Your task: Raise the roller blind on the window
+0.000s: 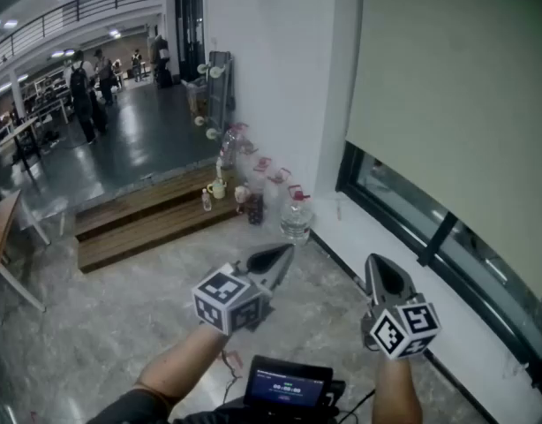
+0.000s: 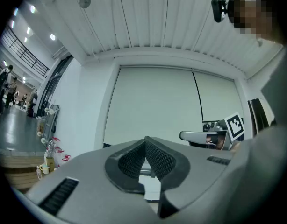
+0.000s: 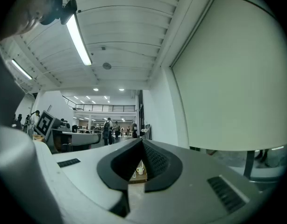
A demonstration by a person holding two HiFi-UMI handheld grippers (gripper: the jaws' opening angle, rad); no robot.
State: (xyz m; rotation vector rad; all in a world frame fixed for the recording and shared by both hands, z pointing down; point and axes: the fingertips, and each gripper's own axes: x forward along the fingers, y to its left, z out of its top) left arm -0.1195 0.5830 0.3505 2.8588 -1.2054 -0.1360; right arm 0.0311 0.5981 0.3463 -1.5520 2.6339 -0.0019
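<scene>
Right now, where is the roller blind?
In the head view the roller blind fills the upper right, covering most of the window, above and right of the right gripper.

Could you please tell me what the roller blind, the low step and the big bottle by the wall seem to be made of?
The roller blind looks like matte beige fabric: flat, no glare. The low step seems wooden: brown planks with lengthwise lines. The big bottle is probably clear plastic: see-through, with highlights.

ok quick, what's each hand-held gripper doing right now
left hand-held gripper: closed, holding nothing
right hand-held gripper: closed, holding nothing
</scene>
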